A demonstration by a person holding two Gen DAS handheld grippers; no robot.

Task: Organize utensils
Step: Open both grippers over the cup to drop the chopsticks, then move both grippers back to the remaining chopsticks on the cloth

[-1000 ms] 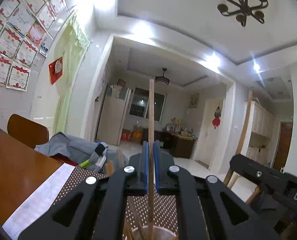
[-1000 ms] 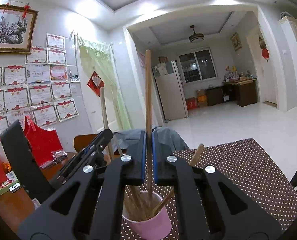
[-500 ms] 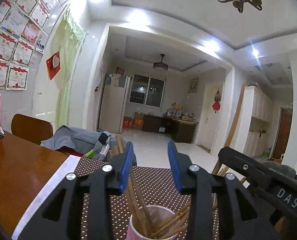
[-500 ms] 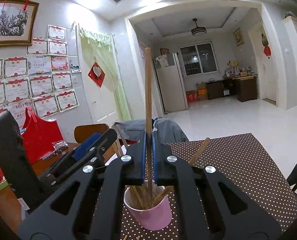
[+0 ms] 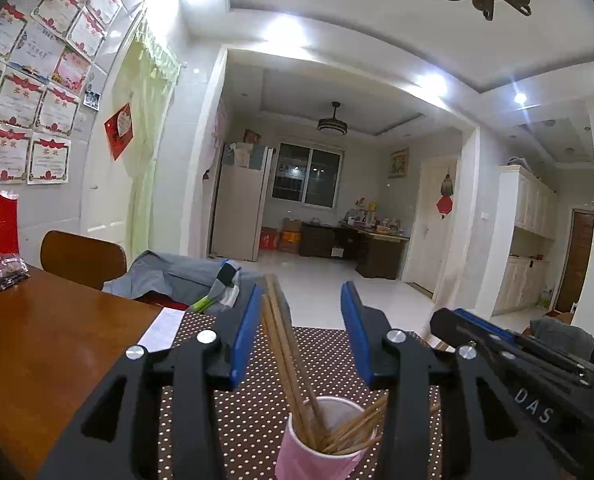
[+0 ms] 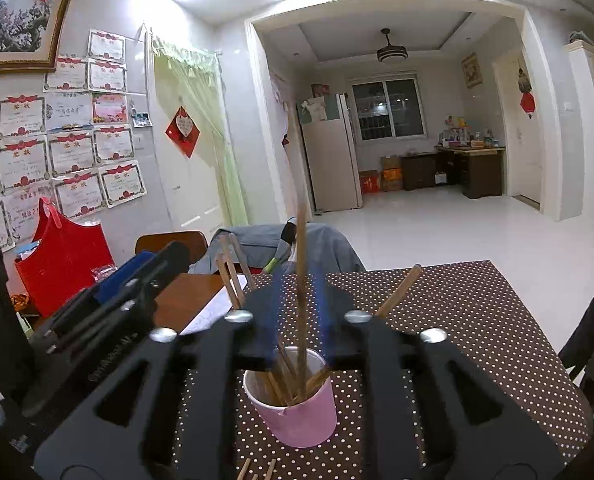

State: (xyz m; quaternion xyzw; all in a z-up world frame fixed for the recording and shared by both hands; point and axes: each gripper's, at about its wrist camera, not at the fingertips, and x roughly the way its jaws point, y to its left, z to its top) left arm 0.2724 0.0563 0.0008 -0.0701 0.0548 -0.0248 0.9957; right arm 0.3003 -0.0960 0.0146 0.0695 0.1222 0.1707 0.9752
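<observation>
A pink cup (image 5: 317, 444) holding several wooden chopsticks (image 5: 285, 344) stands on the brown dotted mat (image 5: 329, 344). My left gripper (image 5: 299, 316) is open and empty above the cup. In the right wrist view the same cup (image 6: 297, 412) sits just ahead. My right gripper (image 6: 299, 300) has its blue pads blurred and parted a little around one upright chopstick (image 6: 301, 280), whose lower end is in the cup. The pads do not touch it. The left gripper body (image 6: 109, 312) shows at left.
A wooden table (image 5: 49, 344) carries the mat and a white paper (image 5: 163, 326). Loose chopsticks (image 6: 257, 468) lie on the mat near me. A red bag (image 6: 63, 256), a chair (image 5: 83, 256) and a grey garment (image 5: 177, 276) stand behind the table.
The left gripper opened and let its chopstick drop into the cup. The right gripper has just parted its pads around its chopstick, which has sunk lower into the cup.
</observation>
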